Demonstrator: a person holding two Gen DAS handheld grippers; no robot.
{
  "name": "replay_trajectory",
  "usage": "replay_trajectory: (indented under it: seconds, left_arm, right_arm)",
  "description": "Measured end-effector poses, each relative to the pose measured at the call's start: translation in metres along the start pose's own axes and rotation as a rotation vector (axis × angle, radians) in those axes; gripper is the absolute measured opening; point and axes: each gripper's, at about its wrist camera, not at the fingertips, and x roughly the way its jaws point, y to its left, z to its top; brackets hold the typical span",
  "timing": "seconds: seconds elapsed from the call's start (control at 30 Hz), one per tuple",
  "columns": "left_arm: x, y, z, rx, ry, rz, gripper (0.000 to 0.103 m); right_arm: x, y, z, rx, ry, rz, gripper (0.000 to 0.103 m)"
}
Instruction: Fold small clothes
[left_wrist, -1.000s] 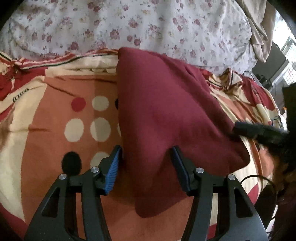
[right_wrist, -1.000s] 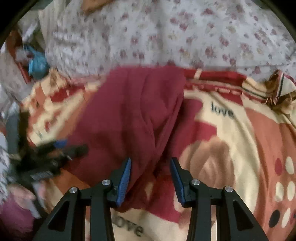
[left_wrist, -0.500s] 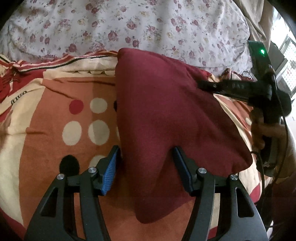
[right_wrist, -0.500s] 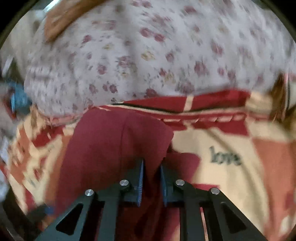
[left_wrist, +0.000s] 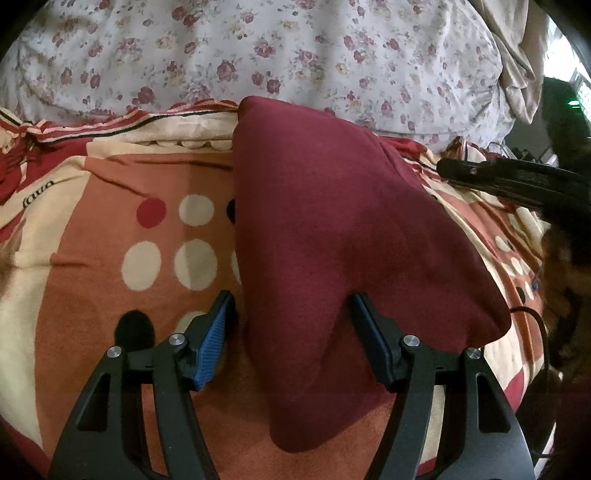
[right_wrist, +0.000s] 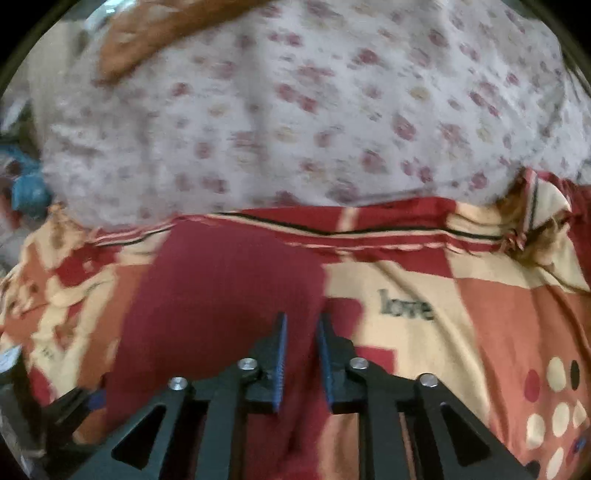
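Observation:
A maroon garment lies folded on a patterned blanket. My left gripper is open, its fingers on either side of the garment's near edge without gripping it. In the right wrist view the garment lies in front and to the left. My right gripper has its jaws nearly together, with a narrow gap, above the garment's right edge; no cloth shows clamped between the pads. The right gripper also shows as a black bar at the right of the left wrist view.
A floral quilt is heaped along the far edge of the blanket. A beige cloth lies at the far right. A blue object sits at the left edge of the right wrist view.
My right gripper moved from the garment's near edge toward its far end and its jaws narrowed. My left gripper stayed open in place.

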Motion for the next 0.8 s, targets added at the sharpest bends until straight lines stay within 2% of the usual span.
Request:
replay_trajectory:
  seconds: [0.03, 0.07, 0.13, 0.2, 0.23, 0.3, 0.37, 0.57, 0.7, 0.77, 0.8]
  left_arm:
    - [0.0, 0.0, 0.0, 0.002, -0.002, 0.003, 0.066]
    - [0.0, -0.001, 0.0, 0.003, -0.003, 0.005, 0.066]
    - [-0.001, -0.001, 0.0, 0.008, -0.006, 0.01, 0.066]
    - [-0.001, -0.001, -0.001, 0.013, -0.007, 0.013, 0.066]
    - [0.0, -0.001, -0.001, 0.013, -0.005, 0.012, 0.066]
    - [0.001, -0.001, -0.002, 0.01, -0.003, 0.01, 0.066]
    - [0.001, -0.001, -0.002, 0.009, -0.005, 0.013, 0.069]
    - [0.0, 0.0, -0.002, 0.008, -0.007, 0.017, 0.07]
    - [-0.001, 0.001, -0.001, 0.007, -0.008, 0.017, 0.07]
    - [-0.001, 0.001, -0.002, 0.007, -0.006, 0.019, 0.071]
    - [0.0, 0.001, -0.002, 0.006, -0.007, 0.019, 0.071]
  right_arm:
    - [-0.004, 0.009, -0.005, -0.023, 0.0, 0.023, 0.037]
    - [-0.002, 0.017, -0.007, -0.038, 0.001, 0.036, 0.039]
    - [0.005, 0.029, -0.017, -0.079, 0.019, 0.048, 0.039]
    - [0.018, 0.029, -0.027, -0.105, 0.05, 0.006, 0.039]
    - [0.026, 0.027, -0.032, -0.109, 0.065, -0.019, 0.039]
    - [0.037, 0.014, -0.042, -0.071, 0.068, 0.0, 0.039]
    - [0.035, 0.006, -0.041, -0.047, 0.065, 0.019, 0.039]
    - [0.008, 0.012, -0.043, -0.057, 0.055, 0.01, 0.04]
    - [0.002, 0.009, -0.056, -0.042, 0.034, 0.035, 0.048]
    - [0.015, 0.003, -0.066, -0.038, 0.066, 0.05, 0.052]
    - [0.019, 0.0, -0.068, -0.025, 0.068, 0.059, 0.061]
